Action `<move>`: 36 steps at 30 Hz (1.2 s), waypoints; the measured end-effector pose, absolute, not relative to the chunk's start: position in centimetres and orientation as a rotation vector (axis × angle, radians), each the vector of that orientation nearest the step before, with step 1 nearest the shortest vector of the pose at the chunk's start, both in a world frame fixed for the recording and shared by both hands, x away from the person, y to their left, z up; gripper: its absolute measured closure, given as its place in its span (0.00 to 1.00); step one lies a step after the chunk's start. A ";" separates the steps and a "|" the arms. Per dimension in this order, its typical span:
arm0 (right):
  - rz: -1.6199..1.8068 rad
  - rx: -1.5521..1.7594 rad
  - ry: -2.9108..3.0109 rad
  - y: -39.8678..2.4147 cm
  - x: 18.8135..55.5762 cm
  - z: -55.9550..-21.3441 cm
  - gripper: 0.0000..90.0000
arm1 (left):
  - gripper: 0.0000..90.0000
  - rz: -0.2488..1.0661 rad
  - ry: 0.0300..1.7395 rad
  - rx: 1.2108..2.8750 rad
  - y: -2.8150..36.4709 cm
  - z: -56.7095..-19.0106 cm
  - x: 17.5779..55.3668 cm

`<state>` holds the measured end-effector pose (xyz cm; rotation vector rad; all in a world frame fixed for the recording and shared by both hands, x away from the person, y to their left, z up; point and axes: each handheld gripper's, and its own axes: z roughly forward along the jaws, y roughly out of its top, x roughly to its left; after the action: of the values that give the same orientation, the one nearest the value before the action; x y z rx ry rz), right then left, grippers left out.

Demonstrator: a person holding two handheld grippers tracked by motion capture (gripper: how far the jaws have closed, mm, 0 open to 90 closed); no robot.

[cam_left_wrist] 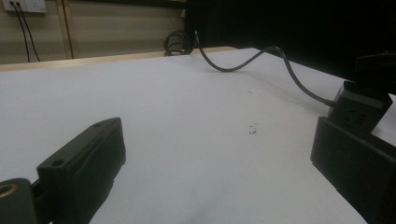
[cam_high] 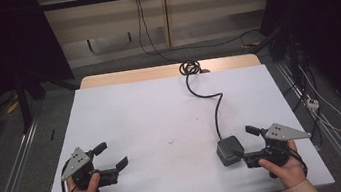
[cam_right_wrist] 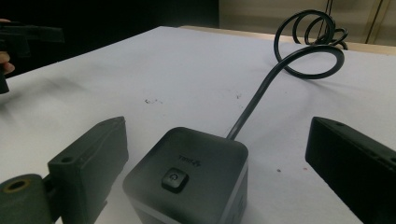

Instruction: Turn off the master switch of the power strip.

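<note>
At the lower right of the high view, the right gripper (cam_high: 245, 142) has its jaws spread wide around a dark box (cam_high: 229, 150) without pressing it; its cord (cam_high: 217, 109) runs up the table (cam_high: 151, 114). At lower left, the left gripper (cam_high: 112, 155) is spread apart, holding nothing.

Grey cube box (cam_right_wrist: 187, 179) near the surface's right front corner: small pale brand print on its top face, too blurred to read. Its square button (cam_right_wrist: 174, 179) carries a power symbol. No other legible text.
</note>
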<state>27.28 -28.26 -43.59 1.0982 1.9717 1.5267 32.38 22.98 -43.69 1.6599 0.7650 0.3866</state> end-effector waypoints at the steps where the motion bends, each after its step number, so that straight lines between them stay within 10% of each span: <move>1: 1.526 1.096 1.973 -28.3 27.3 -43.6 0.06 | 0.03 0.386 0.765 1.660 23.0 -43.7 32.4; 36: 1.511 1.086 1.947 -29.8 26.7 -44.6 0.06 | 0.03 0.389 0.763 1.661 23.1 -43.6 32.4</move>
<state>26.71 -29.85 -44.56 1.0860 1.9469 1.5112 32.38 23.14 -43.64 1.6607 0.7633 0.3891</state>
